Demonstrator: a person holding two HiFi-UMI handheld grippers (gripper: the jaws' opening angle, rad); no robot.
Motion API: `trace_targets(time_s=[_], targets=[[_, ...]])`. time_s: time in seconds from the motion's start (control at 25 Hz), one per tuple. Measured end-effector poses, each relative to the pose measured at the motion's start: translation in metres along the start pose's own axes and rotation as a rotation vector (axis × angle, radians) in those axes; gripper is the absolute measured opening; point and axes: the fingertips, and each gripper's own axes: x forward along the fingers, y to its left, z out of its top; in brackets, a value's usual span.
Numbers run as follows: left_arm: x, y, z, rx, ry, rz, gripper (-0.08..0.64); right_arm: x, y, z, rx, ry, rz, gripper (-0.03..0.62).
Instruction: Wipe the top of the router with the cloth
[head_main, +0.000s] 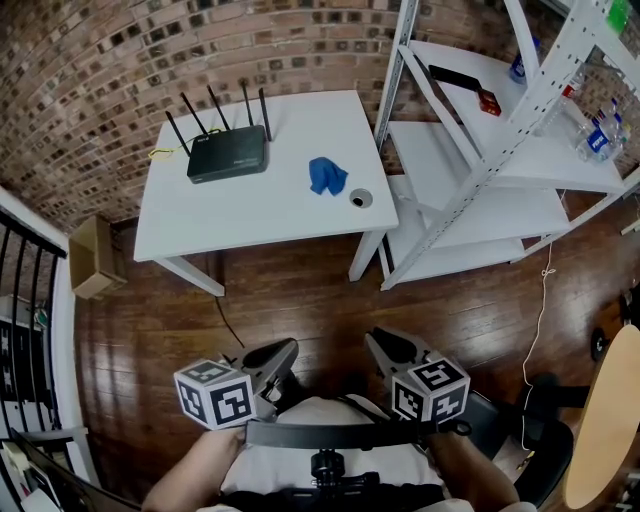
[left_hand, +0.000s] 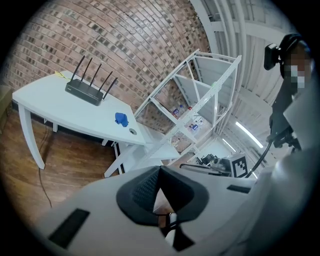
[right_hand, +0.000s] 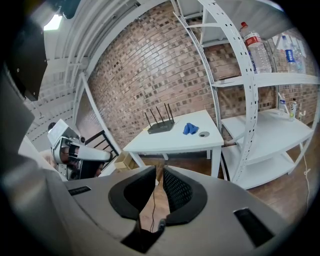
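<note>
Both pairs are pressed together and empty, left tongs (head_main: 283, 353) and right tongs (head_main: 384, 347) held well short of the white counter (head_main: 250, 215). On it the crumpled blue cloth (head_main: 326, 175) looks soft and light, best pinched at a raised fold. Apart from it, the black router (head_main: 228, 153) looks rigid smooth plastic with thin, probably fragile antennas.
</note>
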Motion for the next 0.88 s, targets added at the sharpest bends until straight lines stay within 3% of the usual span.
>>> trace_targets(time_s=[0.36, 0.88], targets=[[-0.024, 0.024, 0.007, -0.016, 0.013, -0.011, 0.027, 0.022, 0.029, 0.001, 0.004, 0.026, -0.004, 0.054], [-0.089, 0.096, 0.031, -0.023, 0.001, 0.000, 0.028, 0.093, 0.096, 0.012, 0.003, -0.004, 0.017, 0.054]])
